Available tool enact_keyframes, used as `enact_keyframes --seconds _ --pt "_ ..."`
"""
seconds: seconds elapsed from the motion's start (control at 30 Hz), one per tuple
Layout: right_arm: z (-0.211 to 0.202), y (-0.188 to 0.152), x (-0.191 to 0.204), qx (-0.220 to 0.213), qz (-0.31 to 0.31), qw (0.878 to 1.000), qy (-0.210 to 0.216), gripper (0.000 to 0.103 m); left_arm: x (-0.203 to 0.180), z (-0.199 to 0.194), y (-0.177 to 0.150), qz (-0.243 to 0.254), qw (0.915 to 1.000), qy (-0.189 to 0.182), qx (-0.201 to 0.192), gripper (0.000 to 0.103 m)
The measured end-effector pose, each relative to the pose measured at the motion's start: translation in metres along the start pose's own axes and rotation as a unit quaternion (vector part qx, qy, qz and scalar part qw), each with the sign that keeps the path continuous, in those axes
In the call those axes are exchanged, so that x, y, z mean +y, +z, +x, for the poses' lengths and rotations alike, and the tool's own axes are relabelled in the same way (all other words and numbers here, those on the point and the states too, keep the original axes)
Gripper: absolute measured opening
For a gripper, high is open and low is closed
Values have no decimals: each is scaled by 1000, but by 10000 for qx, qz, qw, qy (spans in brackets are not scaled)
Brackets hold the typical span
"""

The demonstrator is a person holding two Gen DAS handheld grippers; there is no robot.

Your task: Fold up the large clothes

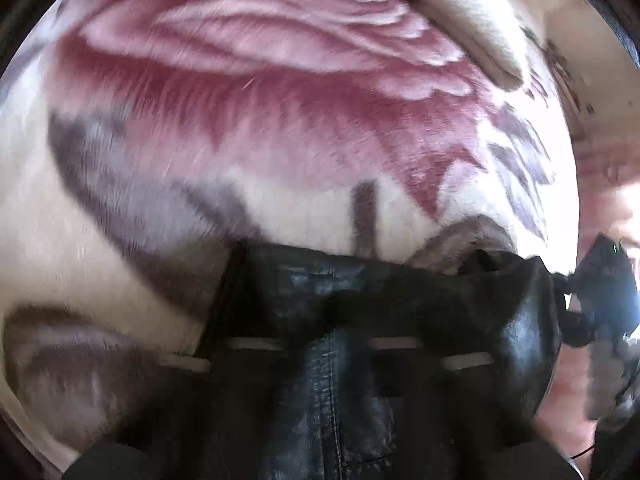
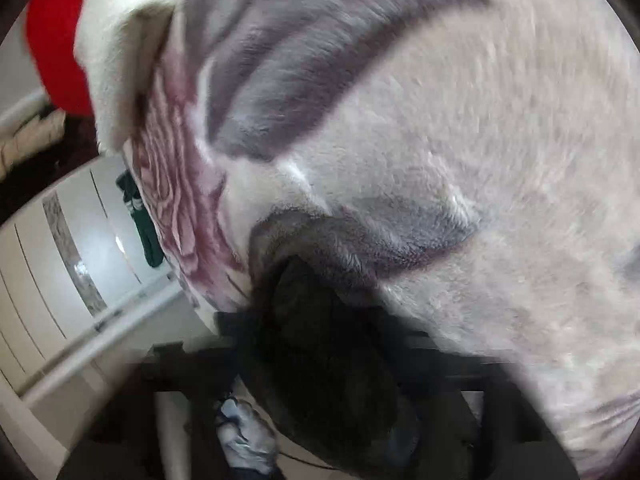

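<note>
A black leather jacket (image 1: 520,336) bunches at the bottom of the left wrist view, over a plush cream blanket (image 1: 256,120) with a pink flower and grey leaves. My left gripper (image 1: 332,304) is shut on a fold of the leather, and the jacket hides most of its fingers. In the right wrist view the same blanket (image 2: 460,140) fills the frame. My right gripper (image 2: 316,320) is shut on a dark, soft-lined part of the jacket (image 2: 332,392), which bulges between its jaws. Both views are blurred.
A cream fold of bedding (image 1: 460,12) lies at the top right. In the right wrist view, white cupboard doors (image 2: 60,260), a green garment (image 2: 144,216) and a red object (image 2: 56,40) show at the left. A blurred dark shape (image 1: 608,280) sits at the right edge.
</note>
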State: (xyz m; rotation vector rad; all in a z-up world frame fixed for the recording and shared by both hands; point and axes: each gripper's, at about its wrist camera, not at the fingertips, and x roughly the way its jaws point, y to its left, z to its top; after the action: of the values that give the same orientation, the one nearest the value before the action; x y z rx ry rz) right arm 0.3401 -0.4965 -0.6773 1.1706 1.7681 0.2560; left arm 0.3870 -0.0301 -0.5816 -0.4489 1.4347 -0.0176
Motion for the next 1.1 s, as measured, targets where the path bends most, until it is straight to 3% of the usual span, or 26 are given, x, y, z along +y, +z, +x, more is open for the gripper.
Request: enact_keyframes --seconds 0.07,0.17,0.3,0.33,0.4,0.43,0.47,0.5,0.57,0.63,0.77,0.83,0.93,1.0,1.07,1.1 --pt "-4 -3 -1 -352 134 9993 -87 23 -1 -4 -5 101 9999 25 -111 4" --pt "-9 -13 -15 -792 592 9948 227 21 12 -1 -10 -129 9996 -242 -71 5" --pt "2 -17 -54 -873 1781 9746 1042 22 22 -6 -7 -358 9981 -493 -58 5" --pt "3 -16 -52 -836 1762 9751 1057 24 24 -9 -5 -424 9979 -480 -53 5" --pt "-4 -9 -36 -651 1233 9849 1031 44 30 -19 -3 -603 9962 -631 -24 9" --pt "-12 -6 -25 -524 950 9908 810 53 33 -25 -4 -693 9947 -757 -25 9" --pt "-21 -3 -18 -495 707 9946 573 69 37 -31 -4 -785 9928 -905 -44 9" --pt "-32 -2 -11 -555 435 9964 466 76 40 -39 -5 -880 9907 -1035 -81 14" --pt "-51 -5 9 -628 -354 9974 48 77 48 -54 -10 -1059 9884 -1068 -210 26" --pt "-55 -10 26 -535 -1049 9920 -452 78 58 -69 -19 -1231 9849 -1152 -403 54" --pt "-31 -28 40 81 -1900 9755 -1107 78 71 -84 -41 -1531 9793 -1204 -546 55" --pt "-16 -34 44 107 -2103 9690 -1294 77 75 -85 -51 -1568 9792 -1170 -543 55" --pt "3 -30 43 -203 -2221 9577 -1816 77 82 -79 -67 -1636 9788 -1159 -414 55" --pt "2 -28 39 -239 -2123 9617 -1719 80 85 -73 -79 -1670 9774 -1260 -286 55" --pt "0 -31 38 13 -2014 9699 -1368 80 88 -67 -93 -1707 9739 -1488 -163 55" --pt "-1 -33 33 201 -1979 9729 -1175 86 89 -65 -98 -1724 9727 -1550 -113 55"
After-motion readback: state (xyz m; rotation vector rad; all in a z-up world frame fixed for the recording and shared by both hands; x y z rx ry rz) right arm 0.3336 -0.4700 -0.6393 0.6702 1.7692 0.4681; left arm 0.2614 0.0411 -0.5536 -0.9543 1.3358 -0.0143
